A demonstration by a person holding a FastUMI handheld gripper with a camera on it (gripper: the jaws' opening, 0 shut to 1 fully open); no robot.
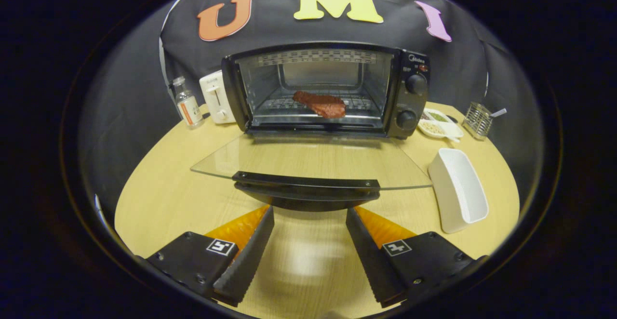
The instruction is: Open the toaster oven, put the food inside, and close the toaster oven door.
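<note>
Toaster oven [328, 87] at far side of worktop [159, 198], glass door [308, 162] folded down flat. Food [320, 104], a red slab, lies on the rack inside. Tool [309, 217] fingers apart, empty, just short of the door handle [306, 186]. Opening and loading look done; closing remains.

A round wooden table [164, 189] carried everything. Ahead of the fingers and off to the right, a white rectangular dish [458, 191] stood tipped on its side, its hollow facing up and outward. Farther beyond it lay a white divided dish [439, 125] holding small portions of something green and something pale, and just past that stood a wire holder [477, 119] with a utensil handle sticking out. Far ahead to the left, a small glass bottle [187, 102] stood upright beside a white pop-up toaster [217, 96].
</note>
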